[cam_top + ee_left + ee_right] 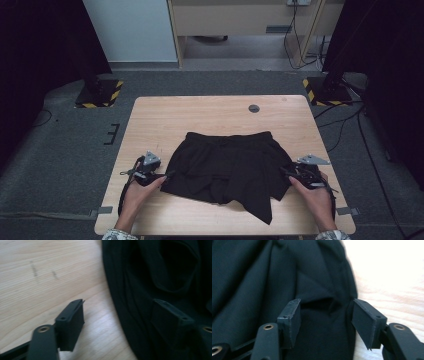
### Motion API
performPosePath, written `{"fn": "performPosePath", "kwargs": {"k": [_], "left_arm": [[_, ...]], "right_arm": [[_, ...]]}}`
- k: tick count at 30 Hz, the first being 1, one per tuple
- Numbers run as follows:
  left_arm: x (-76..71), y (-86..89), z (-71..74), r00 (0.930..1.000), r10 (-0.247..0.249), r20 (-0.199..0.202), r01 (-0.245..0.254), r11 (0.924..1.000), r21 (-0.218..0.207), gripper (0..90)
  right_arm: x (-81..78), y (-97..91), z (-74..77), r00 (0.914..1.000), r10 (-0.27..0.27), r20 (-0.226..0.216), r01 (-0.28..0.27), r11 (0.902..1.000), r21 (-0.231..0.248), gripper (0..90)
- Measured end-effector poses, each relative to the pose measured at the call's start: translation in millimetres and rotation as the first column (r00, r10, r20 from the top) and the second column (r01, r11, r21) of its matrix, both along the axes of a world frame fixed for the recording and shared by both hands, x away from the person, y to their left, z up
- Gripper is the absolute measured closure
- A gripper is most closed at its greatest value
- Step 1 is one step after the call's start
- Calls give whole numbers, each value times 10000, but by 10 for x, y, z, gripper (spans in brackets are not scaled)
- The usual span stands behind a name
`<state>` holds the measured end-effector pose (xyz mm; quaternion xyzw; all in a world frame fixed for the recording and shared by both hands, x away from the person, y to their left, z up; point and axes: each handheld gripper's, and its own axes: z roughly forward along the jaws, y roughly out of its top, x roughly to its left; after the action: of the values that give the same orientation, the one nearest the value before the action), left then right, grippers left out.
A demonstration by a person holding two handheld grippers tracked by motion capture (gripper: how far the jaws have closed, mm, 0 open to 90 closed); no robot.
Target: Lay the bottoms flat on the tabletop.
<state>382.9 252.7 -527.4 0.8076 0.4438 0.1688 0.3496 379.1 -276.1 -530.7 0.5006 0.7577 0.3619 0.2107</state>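
The black shorts [227, 167] lie flat in the middle of the counter [150, 120]. The 2 tools flank them to take the side hems: left hand-held gripper [167, 174] and right hand-held gripper [286, 171], both open, straddle an edge without pinching it.

From my seat the high view is dim and soft overall: the room falls to near black at 9 and 3 o'clock, while the pale table [220, 112] takes even overhead light with faint shadows. The black garment [227, 167] reads as a flat dark mass, its folds barely showing. In the left gripper view everything is blurred, and a soft sheen lies on the wood toward 6 o'clock. In the right gripper view the wood from 1 to 4 o'clock is blown out to white glare, and the cloth is out of focus.
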Motion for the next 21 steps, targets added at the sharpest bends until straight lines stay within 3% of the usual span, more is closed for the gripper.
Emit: {"fn": "performPosePath", "kwargs": {"k": [1, 2, 3, 4, 7, 8, 9, 14, 18, 21], "left_arm": [[-5, -19, -6, 9999, -126, -88, 127, 9999, 49, 276], [-17, -33, -11, 9997, -233, -71, 233, 9997, 40, 334], [-37, -44, -14, 9996, -273, -31, 273, 9996, -36, 334], [-54, -47, -6, 9994, -357, -35, 357, 9994, -6, 422], [-133, -60, 6, 9991, -412, -91, 411, 9991, -46, 492], [-165, -62, 15, 9988, -460, -151, 459, 9989, -33, 594], [-197, -66, 26, 9987, -465, -230, 466, 9989, 39, 594], [-281, -26, 60, 9963, -544, -664, 546, 9985, 15, 782], [-322, 10, 73, 9945, -565, -880, 563, 9984, -44, 846], [-452, 19, 94, 9921, -675, -1061, 688, 9976, 79, 857]], "right_arm": [[0, 0, 0, 10000, 0, 0, 0, 10000, 0, 418], [-5, 41, -27, 9998, 155, -114, -159, 9992, -359, 452], [-5, 41, -27, 9998, 155, -114, -159, 9992, -359, 452], [-18, 42, -21, 9996, 228, -174, -234, 9992, -326, 481], [-48, 38, -21, 9994, 307, -184, -312, 9992, -266, 516], [-94, 38, -13, 9987, 451, -225, -457, 9986, -257, 562], [-94, 38, -13, 9987, 451, -225, -457, 9986, -257, 562], [-252, 22, 14, 9957, 811, -449, -824, 9963, -261, 668], [-363, -36, 28, 9919, 1091, -643, -1100, 9939, -100, 766], [-427, -45, 45, 9899, 1204, -751, -1224, 9923, -217, 833]]}}
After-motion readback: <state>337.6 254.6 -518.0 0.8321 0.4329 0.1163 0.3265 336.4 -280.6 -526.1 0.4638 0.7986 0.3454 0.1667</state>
